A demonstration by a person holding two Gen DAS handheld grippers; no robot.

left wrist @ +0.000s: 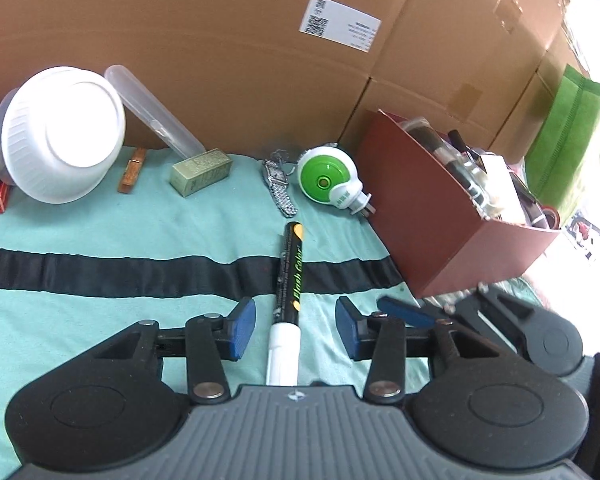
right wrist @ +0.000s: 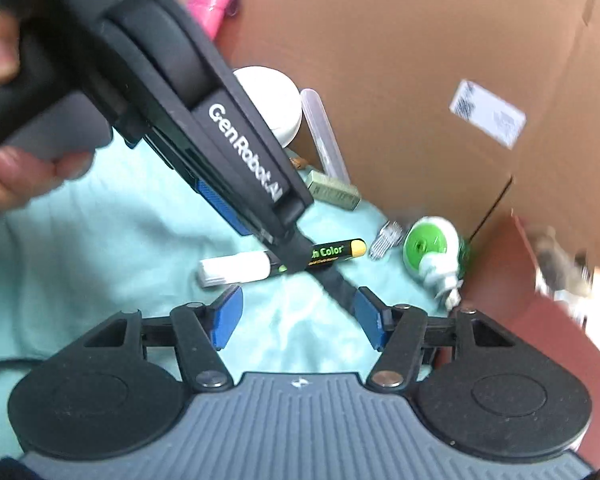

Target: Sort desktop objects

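on the teal-clothed surface (left wrist: 100,224), between your left gripper (left wrist: 296,326) pads: one marker (left wrist: 290,276), lying flat, untouched. left gripper part open, holding nothing; right gripper (right wrist: 298,318) likewise open and empty. risks, largest first: the red box (left wrist: 460,216) close on the right, which a swing could knock; the plug-in device (left wrist: 328,178) and watch (left wrist: 278,188) just beyond the tip, liable to be shoved; the round barrel rolling from an off-centre pinch. long axis runs away from you, white cap near, yellow end far.

Teal cloth (left wrist: 100,224) with black stripe (left wrist: 140,272) carries marker (left wrist: 290,276), watch (left wrist: 278,188), green plug-in (left wrist: 328,180), small box (left wrist: 202,172), red-brown box (left wrist: 440,216).
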